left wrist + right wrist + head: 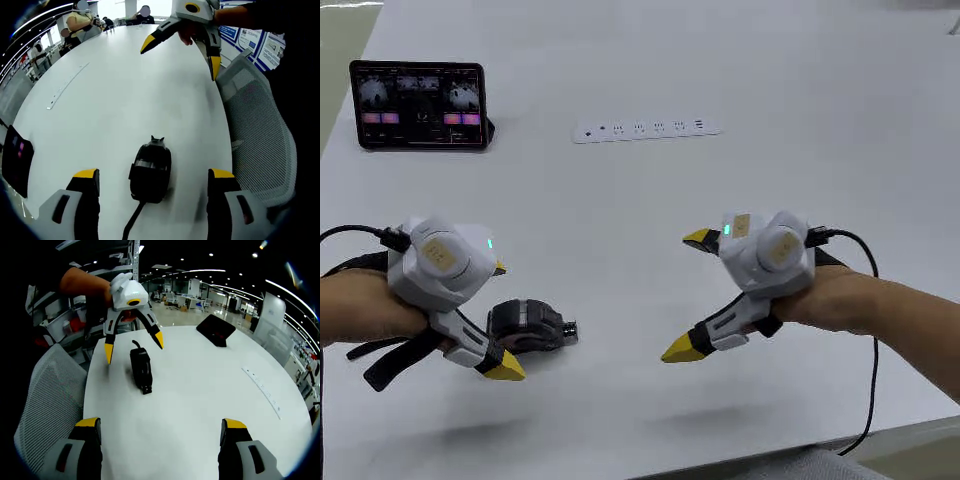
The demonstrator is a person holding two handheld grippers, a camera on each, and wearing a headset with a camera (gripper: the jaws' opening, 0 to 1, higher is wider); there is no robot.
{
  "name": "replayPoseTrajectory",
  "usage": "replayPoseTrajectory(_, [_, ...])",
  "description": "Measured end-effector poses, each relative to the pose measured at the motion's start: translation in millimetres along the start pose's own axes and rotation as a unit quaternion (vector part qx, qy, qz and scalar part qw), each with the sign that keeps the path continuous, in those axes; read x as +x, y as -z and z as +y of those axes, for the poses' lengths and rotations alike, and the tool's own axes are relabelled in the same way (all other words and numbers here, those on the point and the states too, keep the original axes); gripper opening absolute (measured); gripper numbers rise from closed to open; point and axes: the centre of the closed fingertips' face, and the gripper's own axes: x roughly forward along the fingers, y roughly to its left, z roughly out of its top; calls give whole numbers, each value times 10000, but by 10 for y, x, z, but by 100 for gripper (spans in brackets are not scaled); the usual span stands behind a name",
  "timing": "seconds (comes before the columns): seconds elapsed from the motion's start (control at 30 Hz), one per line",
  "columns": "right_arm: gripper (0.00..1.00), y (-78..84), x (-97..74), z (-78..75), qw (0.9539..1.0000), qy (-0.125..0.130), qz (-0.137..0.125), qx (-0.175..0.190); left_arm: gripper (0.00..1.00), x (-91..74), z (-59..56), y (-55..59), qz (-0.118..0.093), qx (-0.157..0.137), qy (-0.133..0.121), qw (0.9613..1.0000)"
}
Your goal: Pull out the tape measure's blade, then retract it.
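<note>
low over the table (620,200), both grippers point inward, toward each other. left gripper (502,318): jaws spread, flanking the black tape measure (532,325) without touching it; the case lies at near left, blade tip rightward. right gripper (688,293): jaws spread, empty, well to its right. far left, a tablet (418,103), screen text unreadable; far centre, a power strip (645,129).

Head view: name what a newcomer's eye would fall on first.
Two white, yellow-tipped claws stand out, both open above the white table: the left claw straddles a black tape measure, the right claw hovers apart from it. Farther back sit a dark tablet with a lit screen, left, and a white power strip, centre.
</note>
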Motion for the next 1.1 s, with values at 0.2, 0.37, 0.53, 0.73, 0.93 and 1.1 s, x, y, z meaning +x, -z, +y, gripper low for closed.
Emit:
replayPoseTrajectory(0.2, [99, -102, 196, 29, 9994, -243, -41, -240, 64, 111, -76, 46, 350, 223, 129, 9991])
replayPoseTrajectory(0.37, [99, -181, 369, 86, 9983, -443, -48, -384, 48, 196, -74, 99, 634, 499, -34, 9967])
replayPoseTrajectory(0.53, [99, -261, 454, 126, 9977, -508, -22, -448, 45, 223, -17, 124, 688, 450, -150, 9965])
replayPoseTrajectory(0.73, [92, -304, 606, 151, 9965, -542, 27, -632, 32, 250, 57, 128, 664, 672, -302, 9951])
replayPoseTrajectory(0.93, [82, -282, 799, 212, 9947, -657, 151, -779, 32, 258, 89, 123, 583, 622, -191, 9962])
replayPoseTrajectory(1.1, [69, -254, 974, 241, 9930, -728, 282, -886, 31, 264, 68, 114, 589, 645, -189, 9960])
